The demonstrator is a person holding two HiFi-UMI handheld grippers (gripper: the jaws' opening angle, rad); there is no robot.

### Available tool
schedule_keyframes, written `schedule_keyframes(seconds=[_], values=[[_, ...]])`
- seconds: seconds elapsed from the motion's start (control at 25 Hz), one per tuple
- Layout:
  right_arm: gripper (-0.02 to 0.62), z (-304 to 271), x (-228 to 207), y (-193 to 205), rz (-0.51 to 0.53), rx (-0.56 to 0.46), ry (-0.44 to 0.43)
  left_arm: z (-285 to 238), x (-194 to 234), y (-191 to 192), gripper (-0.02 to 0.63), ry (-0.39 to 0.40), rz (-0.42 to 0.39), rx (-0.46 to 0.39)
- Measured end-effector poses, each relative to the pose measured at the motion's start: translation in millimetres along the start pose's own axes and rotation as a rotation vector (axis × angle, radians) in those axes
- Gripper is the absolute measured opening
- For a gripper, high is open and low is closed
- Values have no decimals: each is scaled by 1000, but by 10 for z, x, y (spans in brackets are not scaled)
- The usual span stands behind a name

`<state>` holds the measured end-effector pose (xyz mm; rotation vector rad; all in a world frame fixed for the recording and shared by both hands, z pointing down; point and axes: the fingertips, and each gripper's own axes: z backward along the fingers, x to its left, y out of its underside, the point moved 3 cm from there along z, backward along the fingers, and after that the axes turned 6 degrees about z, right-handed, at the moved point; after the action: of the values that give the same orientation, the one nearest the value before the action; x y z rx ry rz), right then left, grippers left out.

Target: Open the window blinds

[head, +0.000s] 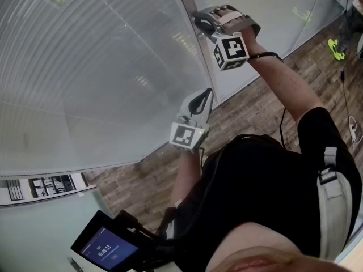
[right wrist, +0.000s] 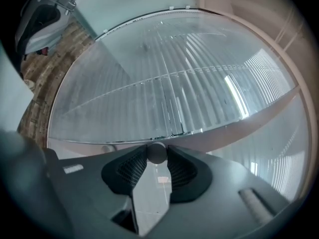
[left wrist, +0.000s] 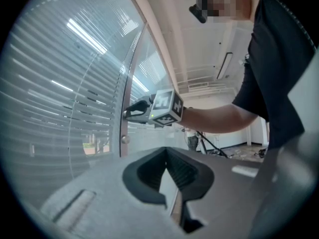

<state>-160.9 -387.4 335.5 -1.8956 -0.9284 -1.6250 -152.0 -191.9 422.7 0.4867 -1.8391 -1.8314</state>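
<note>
At the glass wall, my right gripper [head: 202,21] is raised to the upright frame post [head: 197,44] with its 2 fingers [right wrist: 130,169] pressed on a small round grey knob [right wrist: 157,152]. The knob sits pinched between the ribbed pads, and the jaws are drawn in only as far as it allows. The window blinds [head: 85,50] fill the large pane to the left of that post, their pale slats running horizontally behind the glass. They are seen close up just beyond the held knob in the right gripper view.

My left gripper [head: 205,98] hangs lower, nearer the person's body, pointing toward the same post without touching it. Its jaws meet at the tips and have nothing between them. From the left gripper view I can see a 2nd knob [left wrist: 125,139] on the post below the right gripper. A wooden floor [head: 255,106] runs along the foot of the partition to the right, and a lit handheld screen [head: 105,248] shows at the near left.
</note>
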Motion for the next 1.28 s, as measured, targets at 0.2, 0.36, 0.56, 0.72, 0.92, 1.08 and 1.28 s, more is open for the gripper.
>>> schedule_keyframes(seconds=[0.2, 0.36, 0.56, 0.72, 0.92, 1.08, 1.28], values=[[129, 9, -6, 7, -45, -1, 14, 2, 17, 33, 3, 0, -12, -13], [129, 16, -30, 13, -153, -14, 17, 10, 5, 24, 3, -7, 0, 4], [129, 11, -73, 43, -398, -48, 0, 20, 17, 26, 3, -11, 2, 6], [129, 0, -91, 76, -558, -61, 0, 31, 39, 31, 3, -15, 0, 6], [129, -14, -101, 130, -807, -75, 8, 27, 46, 35, 3, -13, 0, 8], [129, -33, -71, 172, -1071, -107, 7, 24, 34, 43, 3, -8, 0, 13], [129, -44, -46, 266, -1345, -151, -12, 18, 20, 48, 3, -7, 2, 19]])
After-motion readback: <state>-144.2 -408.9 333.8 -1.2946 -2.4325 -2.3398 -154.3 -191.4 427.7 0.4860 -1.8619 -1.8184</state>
